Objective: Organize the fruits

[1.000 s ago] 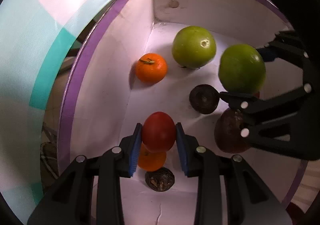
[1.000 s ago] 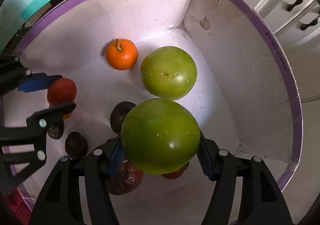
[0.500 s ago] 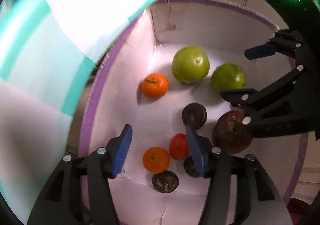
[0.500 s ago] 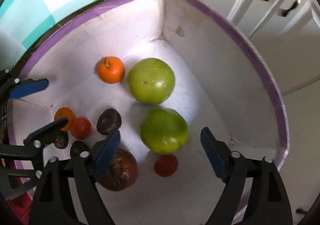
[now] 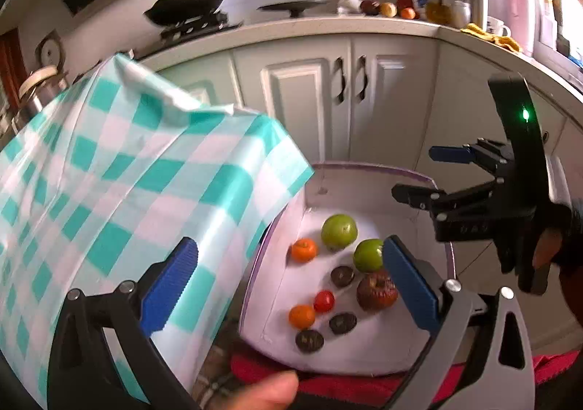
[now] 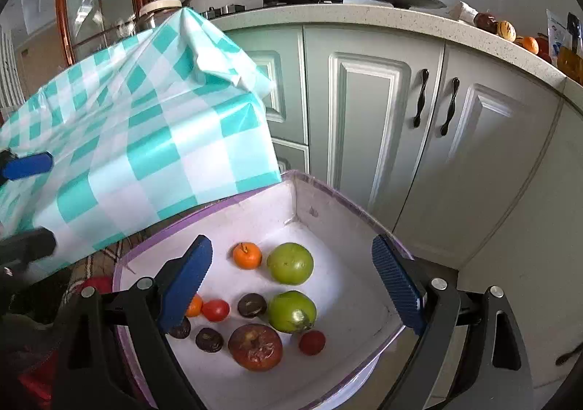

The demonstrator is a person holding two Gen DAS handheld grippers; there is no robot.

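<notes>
Fruits lie loose on the floor of the white box (image 6: 329, 207), both grippers empty above it.
Left gripper (image 5: 288, 286) and right gripper (image 6: 291, 288) each stand wide open, holding nothing. Toward the box's far corner sit a mandarin (image 6: 247, 256) and a green apple (image 6: 290, 263); a second green apple (image 6: 291, 311) lies mid-floor, just beside a dark fruit (image 6: 251, 305). A bruised apple (image 6: 255, 346) and two tomatoes (image 6: 215, 310) (image 6: 312, 342) lie nearer the near edge. A checked cloth (image 6: 138, 140) overhangs the box's left edge.

White box (image 6: 339, 300) with purple rim holds two green fruits (image 6: 290, 263), orange mandarins (image 6: 247, 256), red tomatoes (image 6: 215, 310), dark brown fruits (image 6: 251, 305). Teal-and-white checked cloth (image 6: 145, 140) left. Blue fingers (image 6: 186, 280).
</notes>
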